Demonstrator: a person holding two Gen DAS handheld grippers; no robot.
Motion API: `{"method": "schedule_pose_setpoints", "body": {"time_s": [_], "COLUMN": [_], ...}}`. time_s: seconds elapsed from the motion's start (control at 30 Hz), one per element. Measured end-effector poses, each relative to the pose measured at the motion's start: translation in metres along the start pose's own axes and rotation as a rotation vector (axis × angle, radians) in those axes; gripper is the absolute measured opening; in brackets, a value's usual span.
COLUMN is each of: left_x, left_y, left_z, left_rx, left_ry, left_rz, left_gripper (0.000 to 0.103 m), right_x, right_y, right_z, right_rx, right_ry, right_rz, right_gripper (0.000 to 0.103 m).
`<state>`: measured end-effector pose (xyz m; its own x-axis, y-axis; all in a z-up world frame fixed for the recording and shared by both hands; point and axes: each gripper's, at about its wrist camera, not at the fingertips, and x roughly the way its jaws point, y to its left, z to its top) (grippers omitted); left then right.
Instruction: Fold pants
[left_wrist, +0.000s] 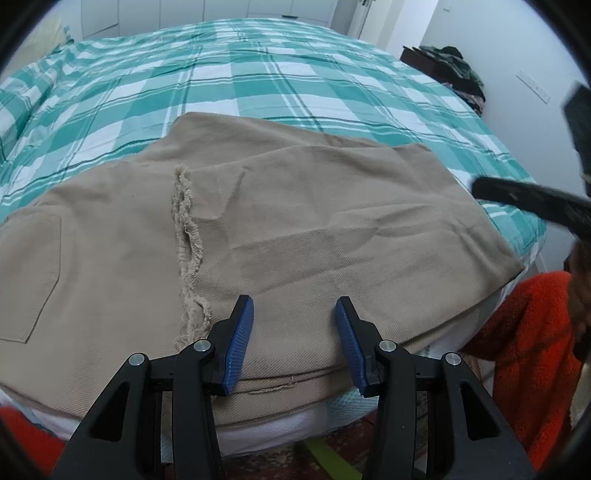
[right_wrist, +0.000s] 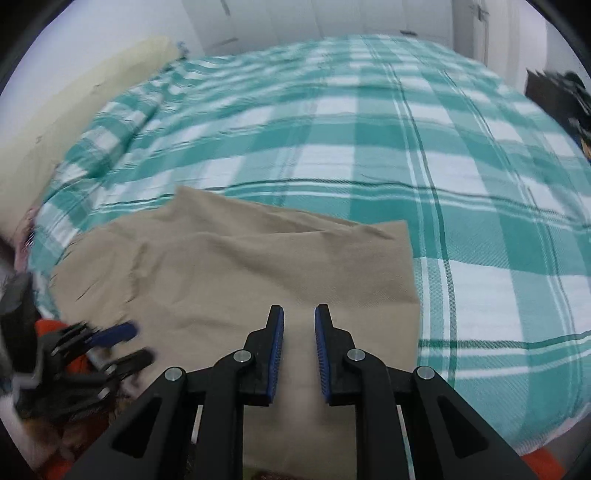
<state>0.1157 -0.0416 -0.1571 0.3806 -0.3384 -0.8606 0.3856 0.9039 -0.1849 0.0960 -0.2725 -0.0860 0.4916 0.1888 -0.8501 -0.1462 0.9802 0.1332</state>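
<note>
The beige cotton-twill pants (left_wrist: 280, 225) lie folded over on themselves at the near edge of the bed, a frayed raw hem (left_wrist: 188, 243) running down the top layer at about 9 o'clock from centre in the left wrist view, and a flat patch pocket (left_wrist: 29, 277) showing further out at 9 o'clock. Stacked fabric edges are visible along the mattress lip at 6 o'clock. Over them hovers the left gripper (left_wrist: 294, 336), its blue ribbed fingers (left_wrist: 240, 339) spread wide apart, gripping nothing, tips just above the cloth near that front edge. From the right wrist view, the right gripper (right_wrist: 299, 347) sits above the pants (right_wrist: 236, 280) near their 3 o'clock corner, fingers parted by a modest gap and empty; whether the tips touch the fabric, I cannot tell. The picture there is blurred. Underneath spreads the teal-and-white checked bedspread (left_wrist: 295, 81), reaching away to 12 o'clock. At 10 o'clock in the right view there's a cream pillow (right_wrist: 74, 99). In the left view, a fuzzy orange-red sleeve (left_wrist: 524, 343) sits at 4 o'clock, and a dark pile of clothes (left_wrist: 454, 70) at 2 o'clock beside the white wall (left_wrist: 517, 44).
</note>
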Motion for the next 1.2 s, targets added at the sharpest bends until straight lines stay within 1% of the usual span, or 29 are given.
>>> {"method": "schedule_pose_setpoints", "body": {"time_s": [0.1,0.13,0.2,0.23,0.27,0.33,0.47,0.7,1.03,1.13,1.2], "left_x": [0.0,0.0,0.001,0.002,0.002,0.002,0.002,0.002,0.0,-0.008,-0.016], "left_y": [0.0,0.001,0.001,0.001,-0.001,-0.001,0.001,0.001,0.002,0.01,0.024], "left_z": [0.0,0.0,0.0,0.0,-0.001,-0.001,-0.001,-0.001,-0.002,-0.004,-0.004], "left_rx": [-0.004,-0.005,-0.005,-0.002,0.005,0.006,0.001,0.001,-0.006,-0.044,-0.106], "left_ry": [-0.002,-0.002,0.001,0.004,0.001,-0.004,-0.002,-0.005,0.0,0.007,0.004], "left_rz": [-0.001,-0.002,-0.005,-0.003,0.002,0.005,-0.001,-0.001,-0.005,-0.044,-0.091], "left_gripper": [0.048,0.048,0.048,0.048,0.048,0.048,0.048,0.048,0.048,0.048,0.048], "right_x": [-0.017,-0.018,-0.01,0.002,0.011,0.016,0.016,0.017,0.017,0.018,0.013], "right_y": [0.015,0.019,0.02,0.016,0.011,0.002,-0.003,0.004,0.004,0.004,0.0], "right_z": [-0.019,-0.027,-0.045,-0.058,-0.064,-0.074,-0.071,-0.074,-0.076,-0.077,-0.075], "right_rx": [-0.059,-0.075,-0.082,-0.058,-0.03,0.036,0.051,0.017,0.009,0.005,0.023], "right_ry": [-0.022,-0.022,0.004,0.045,0.063,0.057,0.063,0.049,0.046,0.043,0.044], "right_rz": [0.027,0.025,0.008,0.005,0.006,0.034,0.052,0.02,0.017,0.019,0.049], "right_gripper": [0.018,0.019,0.019,0.019,0.02,0.02,0.02,0.02,0.02,0.02,0.02]}}
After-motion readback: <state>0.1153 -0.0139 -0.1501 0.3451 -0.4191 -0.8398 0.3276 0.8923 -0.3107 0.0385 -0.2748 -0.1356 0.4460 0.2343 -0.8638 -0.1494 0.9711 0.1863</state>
